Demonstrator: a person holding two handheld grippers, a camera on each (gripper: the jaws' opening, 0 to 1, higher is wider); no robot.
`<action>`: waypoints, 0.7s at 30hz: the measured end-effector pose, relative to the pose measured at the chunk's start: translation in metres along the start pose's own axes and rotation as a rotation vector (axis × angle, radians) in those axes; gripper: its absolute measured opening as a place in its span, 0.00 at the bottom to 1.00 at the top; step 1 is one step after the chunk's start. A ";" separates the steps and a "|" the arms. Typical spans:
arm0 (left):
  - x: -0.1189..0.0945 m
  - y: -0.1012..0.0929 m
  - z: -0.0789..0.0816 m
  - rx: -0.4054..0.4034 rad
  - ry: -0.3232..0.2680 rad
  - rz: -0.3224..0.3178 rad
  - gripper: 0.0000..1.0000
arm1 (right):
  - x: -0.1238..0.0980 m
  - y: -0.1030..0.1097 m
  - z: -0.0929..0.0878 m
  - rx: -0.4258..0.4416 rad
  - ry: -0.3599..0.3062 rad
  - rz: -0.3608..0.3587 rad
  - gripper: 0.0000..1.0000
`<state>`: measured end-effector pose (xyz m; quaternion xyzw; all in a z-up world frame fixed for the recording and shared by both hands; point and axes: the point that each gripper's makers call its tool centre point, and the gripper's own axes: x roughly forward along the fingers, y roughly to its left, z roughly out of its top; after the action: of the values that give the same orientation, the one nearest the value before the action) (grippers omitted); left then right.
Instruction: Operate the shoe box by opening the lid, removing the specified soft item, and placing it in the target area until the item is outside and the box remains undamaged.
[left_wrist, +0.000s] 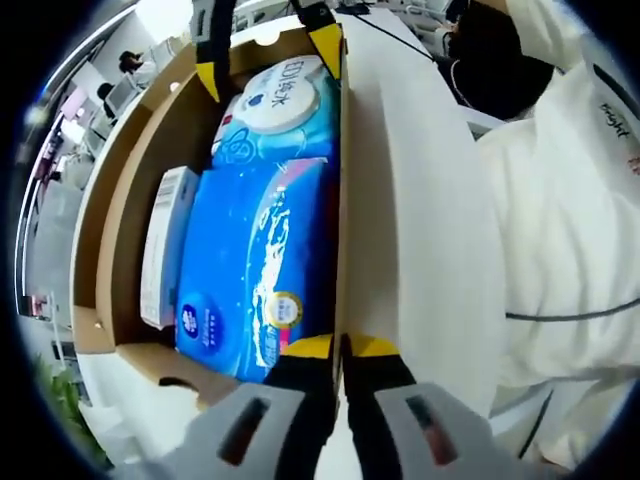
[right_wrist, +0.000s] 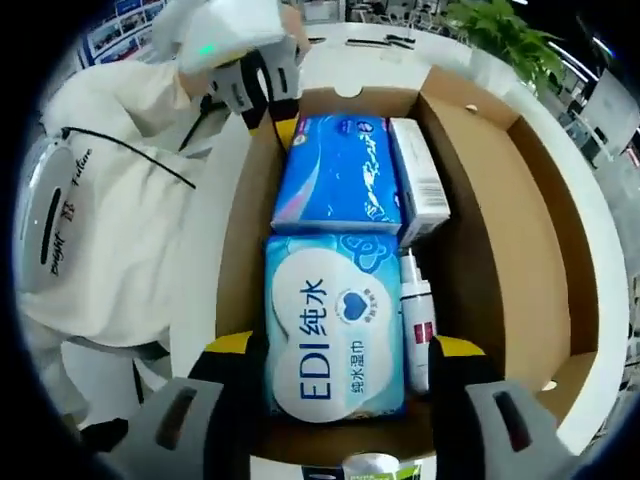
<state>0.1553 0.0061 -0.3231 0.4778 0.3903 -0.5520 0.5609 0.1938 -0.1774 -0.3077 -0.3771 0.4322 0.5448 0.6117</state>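
Lid's already up on the shoe box (right_wrist: 520, 200), and the right gripper (right_wrist: 340, 360) straddles the wet-wipes pack (right_wrist: 335, 335), jaws wide, not yet closed. The left gripper (left_wrist: 340, 348) pinches the box's side wall (left_wrist: 342, 230). Lifting out and placing remain, seemingly.

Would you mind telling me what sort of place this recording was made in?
Probably an open office or lab: a white table holding the cardboard box, a potted plant behind it, and people at desks.

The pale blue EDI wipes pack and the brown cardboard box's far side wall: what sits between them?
In the right gripper view, a slim white bottle lies between the pale blue EDI wipes pack and the box wall.
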 end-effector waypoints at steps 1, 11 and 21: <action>0.000 0.000 0.000 0.000 0.000 0.000 0.02 | 0.003 0.001 0.000 -0.001 0.004 0.005 0.72; 0.000 -0.002 0.000 -0.008 0.004 -0.006 0.02 | 0.015 0.014 -0.001 0.016 0.050 0.050 0.62; 0.000 -0.001 0.000 -0.020 0.010 -0.007 0.02 | 0.028 0.017 -0.003 0.002 0.111 0.051 0.63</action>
<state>0.1547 0.0065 -0.3236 0.4736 0.4002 -0.5477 0.5618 0.1772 -0.1684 -0.3343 -0.3949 0.4753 0.5383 0.5730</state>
